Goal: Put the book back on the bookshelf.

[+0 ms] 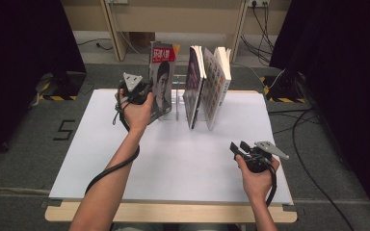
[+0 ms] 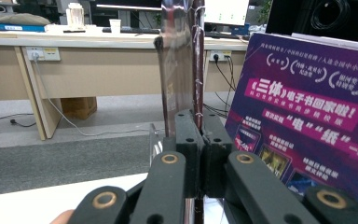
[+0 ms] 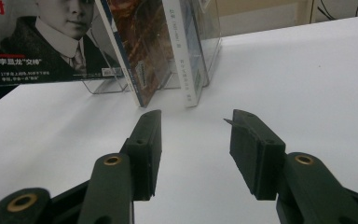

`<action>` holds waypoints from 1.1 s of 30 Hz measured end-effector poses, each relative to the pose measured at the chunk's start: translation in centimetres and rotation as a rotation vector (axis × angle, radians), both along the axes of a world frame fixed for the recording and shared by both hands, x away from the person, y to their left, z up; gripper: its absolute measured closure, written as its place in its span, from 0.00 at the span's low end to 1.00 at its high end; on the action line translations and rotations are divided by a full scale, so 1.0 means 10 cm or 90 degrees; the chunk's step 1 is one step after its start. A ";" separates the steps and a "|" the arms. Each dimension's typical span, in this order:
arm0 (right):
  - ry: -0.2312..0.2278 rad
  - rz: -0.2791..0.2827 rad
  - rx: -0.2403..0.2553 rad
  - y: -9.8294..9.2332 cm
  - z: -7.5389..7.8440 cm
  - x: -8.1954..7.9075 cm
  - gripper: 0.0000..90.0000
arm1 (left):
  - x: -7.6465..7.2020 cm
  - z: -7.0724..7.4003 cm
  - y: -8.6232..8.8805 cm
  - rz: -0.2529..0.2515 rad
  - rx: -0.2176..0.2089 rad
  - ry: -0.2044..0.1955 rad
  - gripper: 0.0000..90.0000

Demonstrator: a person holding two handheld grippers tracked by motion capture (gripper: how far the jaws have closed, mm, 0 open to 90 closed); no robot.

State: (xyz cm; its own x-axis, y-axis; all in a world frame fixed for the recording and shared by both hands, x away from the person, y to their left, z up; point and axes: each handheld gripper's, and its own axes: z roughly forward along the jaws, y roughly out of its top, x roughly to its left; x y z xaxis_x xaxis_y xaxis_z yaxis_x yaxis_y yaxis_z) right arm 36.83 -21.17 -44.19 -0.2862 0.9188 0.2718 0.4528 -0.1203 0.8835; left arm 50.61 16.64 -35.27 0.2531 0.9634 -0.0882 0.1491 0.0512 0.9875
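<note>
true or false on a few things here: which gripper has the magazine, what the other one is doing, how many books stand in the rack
1. The left gripper is shut on the magazine. True.
2. The right gripper holds a book. False: its jaws stand open over the white table, with nothing between them.
3. Two books stand in the clear rack to the right of the magazine. True.
4. The magazine lies flat on the table. False: it stands upright.

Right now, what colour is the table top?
White table top, best seen in the high view.
</note>
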 end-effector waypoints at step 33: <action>0.002 0.002 -0.002 0.02 0.00 -0.01 0.60 | -0.26 -0.29 0.27 -0.015 -0.019 0.021 0.75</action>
